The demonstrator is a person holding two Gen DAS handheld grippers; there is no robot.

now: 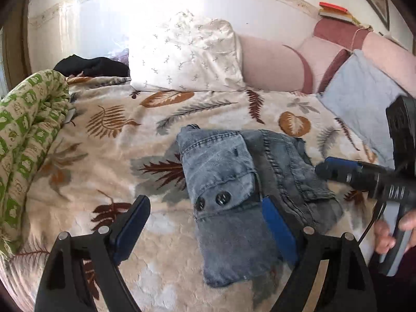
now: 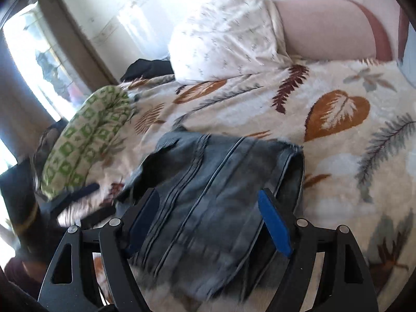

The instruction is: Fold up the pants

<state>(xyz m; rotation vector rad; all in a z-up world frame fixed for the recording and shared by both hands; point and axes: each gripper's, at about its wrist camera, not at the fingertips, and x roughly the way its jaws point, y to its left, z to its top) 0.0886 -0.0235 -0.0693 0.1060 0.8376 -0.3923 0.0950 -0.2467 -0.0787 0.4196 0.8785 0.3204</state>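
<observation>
Folded denim pants [image 1: 234, 182] lie on a leaf-patterned blanket [image 1: 109, 161], in front of the white pillow [image 1: 187, 54] that leans at the head of the bed. A flap with two dark buttons [image 1: 213, 200] faces up on the folded bundle.

Left gripper [image 1: 208, 223]: low over the blanket on the side of the pants away from the pillow, pointing toward the pillow. Its fingers are spread wide; the left pad [image 1: 132, 226] is over bare blanket, apart from the denim, while the right blue pad [image 1: 278, 223] lies against the fabric near the bundle's middle. Nothing is pinched between them.

Right gripper [image 1: 338, 171], seen from the left wrist view: it reaches in from the right side of the pants, its tip at the edge of the denim, with the person's hand [image 1: 390, 231] wrapped round the handle below. From its own camera the right gripper [image 2: 208, 221] shows its fingers spread, one on each side of the seamed denim [image 2: 213, 208], which passes between them unclamped; this view is motion-blurred.

A rolled green-patterned quilt [image 1: 28, 140] lies well left of the pillow, and a pale blue cushion [image 1: 364, 98] to its right.
</observation>
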